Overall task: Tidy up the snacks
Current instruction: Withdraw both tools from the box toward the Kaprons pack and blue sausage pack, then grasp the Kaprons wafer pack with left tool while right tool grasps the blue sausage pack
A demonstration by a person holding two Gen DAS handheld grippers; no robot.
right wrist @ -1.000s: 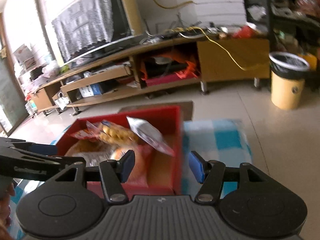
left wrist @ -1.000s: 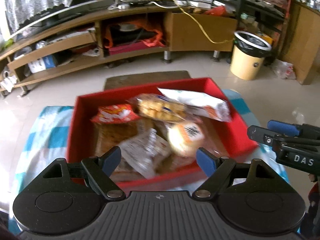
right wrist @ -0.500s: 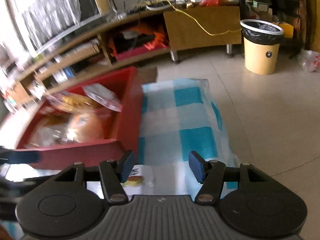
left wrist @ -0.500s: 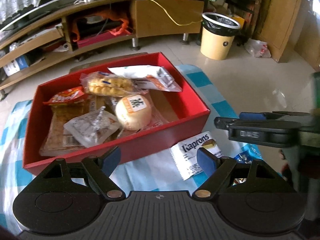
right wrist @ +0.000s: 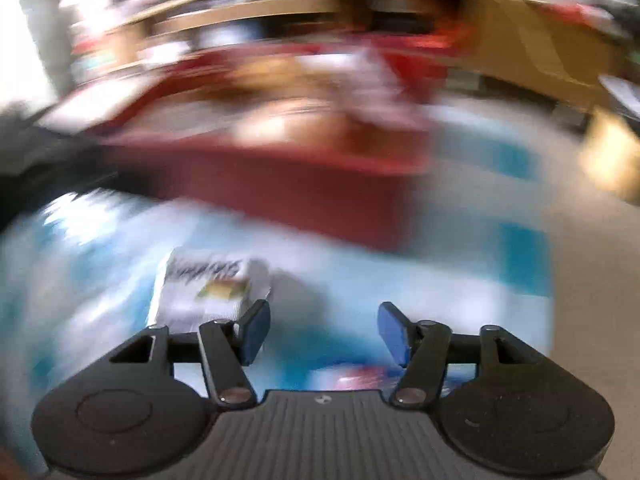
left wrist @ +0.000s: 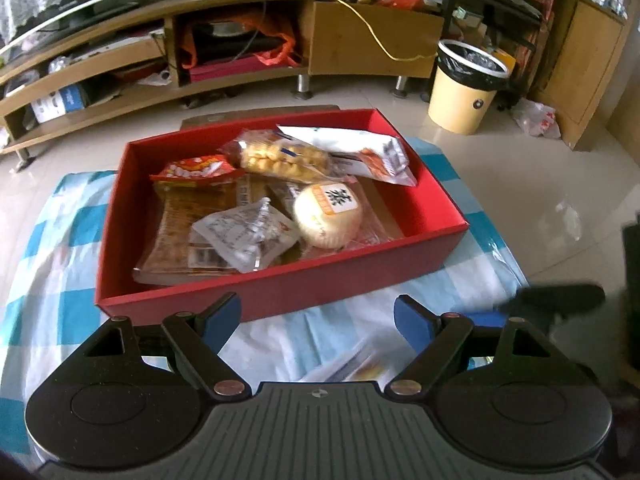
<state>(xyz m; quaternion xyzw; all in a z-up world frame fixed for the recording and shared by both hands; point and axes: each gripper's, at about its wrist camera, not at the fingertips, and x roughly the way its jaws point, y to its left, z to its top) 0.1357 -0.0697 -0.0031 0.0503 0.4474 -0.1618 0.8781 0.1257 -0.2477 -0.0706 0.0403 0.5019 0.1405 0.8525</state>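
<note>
A red box on a blue-and-white checked cloth holds several snack packs, among them a round bun and a red crisp bag. My left gripper is open and empty, just in front of the box's near wall. A white snack packet lies blurred on the cloth below it. In the blurred right wrist view my right gripper is open and empty, low over the cloth, with the white packet by its left finger and the red box behind.
A low wooden TV cabinet runs along the back. A yellow bin stands on the tiled floor at the right. A blurred dark shape, the other gripper, shows at the right edge of the left wrist view. A coloured wrapper lies under the right gripper.
The left gripper has pulled back and turned to face the box. The right gripper has swung fast to the left and down toward the white packet. Both stay open.
</note>
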